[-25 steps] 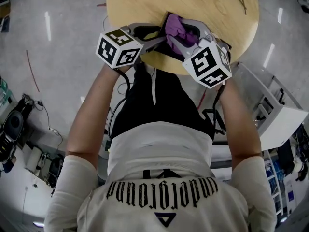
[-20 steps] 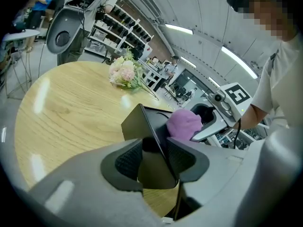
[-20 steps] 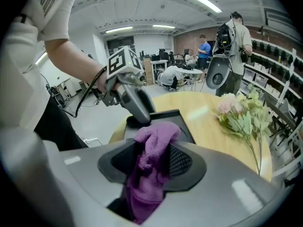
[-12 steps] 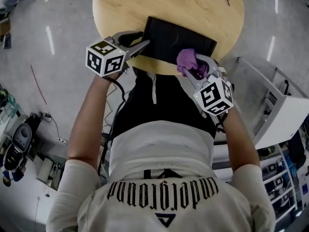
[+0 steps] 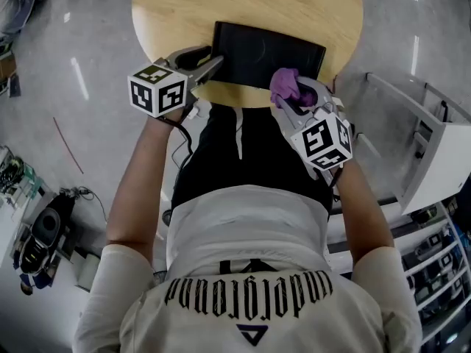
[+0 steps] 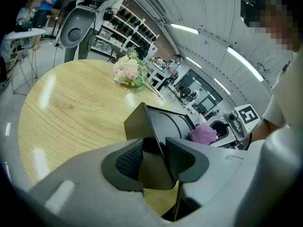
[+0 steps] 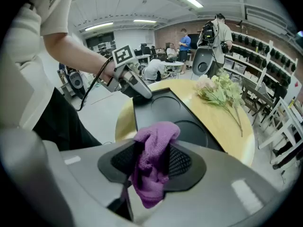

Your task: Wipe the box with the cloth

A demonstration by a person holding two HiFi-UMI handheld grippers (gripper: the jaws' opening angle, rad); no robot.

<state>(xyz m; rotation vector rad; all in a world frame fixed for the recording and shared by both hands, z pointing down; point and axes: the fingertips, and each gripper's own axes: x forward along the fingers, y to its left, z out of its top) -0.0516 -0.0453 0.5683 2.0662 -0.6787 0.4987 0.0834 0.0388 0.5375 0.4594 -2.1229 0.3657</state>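
A flat black box (image 5: 250,50) lies on the round wooden table (image 5: 169,13), near its close edge. My left gripper (image 5: 213,61) is shut on the box's near left corner; in the left gripper view the box's thin edge (image 6: 158,126) stands between the pads (image 6: 130,160). My right gripper (image 5: 288,98) is shut on a bunched purple cloth (image 5: 283,83) at the box's near right corner. In the right gripper view the cloth (image 7: 151,150) bulges out of the jaws above the box's top (image 7: 165,108), which has two shallow round recesses.
A bunch of pale flowers (image 7: 218,91) lies on the table beyond the box. A white rack (image 5: 427,153) stands right of the table, and gear and cables (image 5: 37,226) sit on the floor at the left. People stand far back in the room.
My right gripper has carried the cloth from over the box's middle to its near right corner, then held there. The left gripper has stayed on the box's left corner.
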